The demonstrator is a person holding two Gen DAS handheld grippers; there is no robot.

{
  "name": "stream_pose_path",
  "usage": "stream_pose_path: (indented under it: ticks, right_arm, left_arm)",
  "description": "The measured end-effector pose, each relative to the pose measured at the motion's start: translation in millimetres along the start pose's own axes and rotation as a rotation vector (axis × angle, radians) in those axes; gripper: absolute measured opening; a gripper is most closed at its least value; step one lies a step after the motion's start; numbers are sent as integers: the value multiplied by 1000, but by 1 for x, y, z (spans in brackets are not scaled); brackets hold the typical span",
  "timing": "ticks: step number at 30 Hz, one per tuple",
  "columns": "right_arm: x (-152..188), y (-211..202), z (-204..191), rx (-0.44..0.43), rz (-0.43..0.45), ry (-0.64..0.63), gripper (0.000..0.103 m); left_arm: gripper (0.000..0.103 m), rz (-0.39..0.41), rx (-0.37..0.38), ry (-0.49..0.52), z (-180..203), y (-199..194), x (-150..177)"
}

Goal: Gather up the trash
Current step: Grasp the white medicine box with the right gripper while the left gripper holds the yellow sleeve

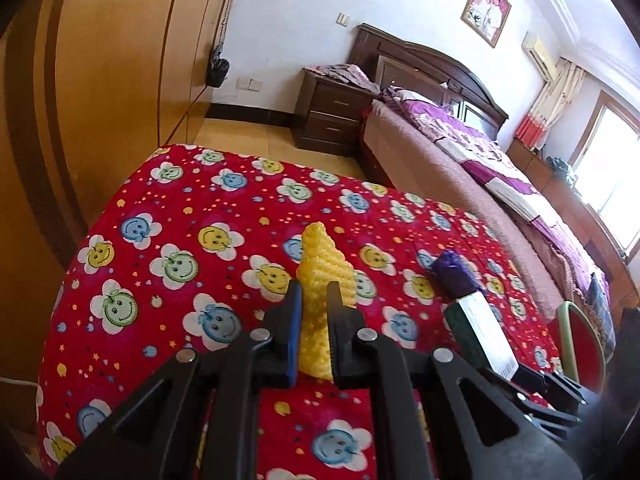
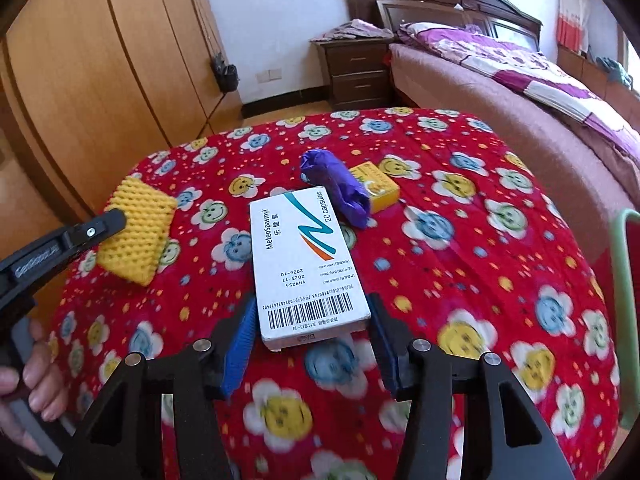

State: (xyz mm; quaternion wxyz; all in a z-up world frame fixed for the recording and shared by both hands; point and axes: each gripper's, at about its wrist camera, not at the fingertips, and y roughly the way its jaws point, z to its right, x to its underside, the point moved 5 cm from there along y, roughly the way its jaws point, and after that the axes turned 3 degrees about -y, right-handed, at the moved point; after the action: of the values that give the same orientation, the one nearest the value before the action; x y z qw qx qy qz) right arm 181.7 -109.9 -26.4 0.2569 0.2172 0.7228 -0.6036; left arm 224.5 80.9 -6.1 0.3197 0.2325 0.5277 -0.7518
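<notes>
Lay with its barcode end between the right gripper fingers, one white capsule box on the red tabletop; pads half-wide, contact unclear. Beyond the box: one purple wad, one yellow box. Left of the box: left gripper clamped on one yellow sponge. Bare cloth right of the box.

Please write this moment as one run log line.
left gripper: shut on yellow knitted pad | right gripper: open around white capsule box
</notes>
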Motion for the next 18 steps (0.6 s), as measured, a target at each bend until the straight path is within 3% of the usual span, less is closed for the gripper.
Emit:
stream_pose_path:
  ticks: [18]
  right_arm:
    - [42, -90, 65, -5, 113, 150, 55]
  left_arm:
    - [11, -12, 132, 65, 80, -48, 30]
